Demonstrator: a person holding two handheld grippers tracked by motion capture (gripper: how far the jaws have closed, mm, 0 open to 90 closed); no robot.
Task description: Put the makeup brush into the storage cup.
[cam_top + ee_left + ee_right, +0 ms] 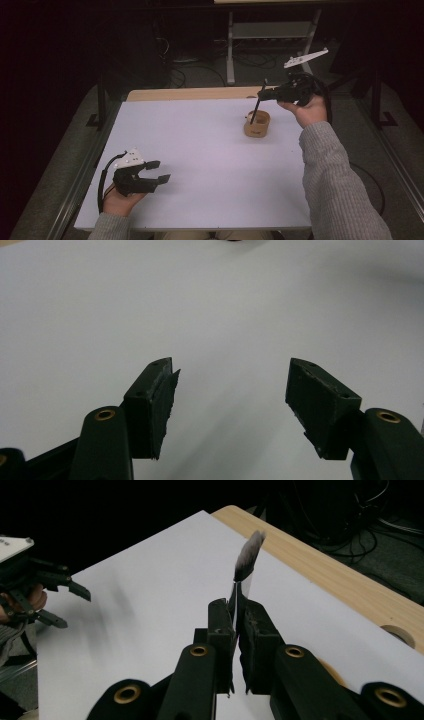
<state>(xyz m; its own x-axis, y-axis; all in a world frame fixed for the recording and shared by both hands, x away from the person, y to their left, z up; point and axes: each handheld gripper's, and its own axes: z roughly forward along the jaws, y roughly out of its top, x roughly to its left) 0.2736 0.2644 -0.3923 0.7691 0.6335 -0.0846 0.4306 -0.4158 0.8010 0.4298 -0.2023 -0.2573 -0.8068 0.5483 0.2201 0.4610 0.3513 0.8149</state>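
A thin dark brush (259,103) stands tilted with its lower end inside a small tan cup (257,124) on the white table sheet (200,150). My right gripper (265,93) is shut on the brush's upper part, above and just right of the cup. In the right gripper view the brush's grey bristle tip (248,554) sticks up past the closed right gripper (238,611). My left gripper (158,171) rests low near the front left of the sheet, open and holding nothing. Bare white sheet lies between the left gripper's pads (162,400) in its own view.
The wooden tabletop (200,93) shows as a strip beyond the sheet's far edge. A metal stand (270,30) and cables lie on the dark floor behind. The person's grey sleeve (335,185) crosses the table's right side.
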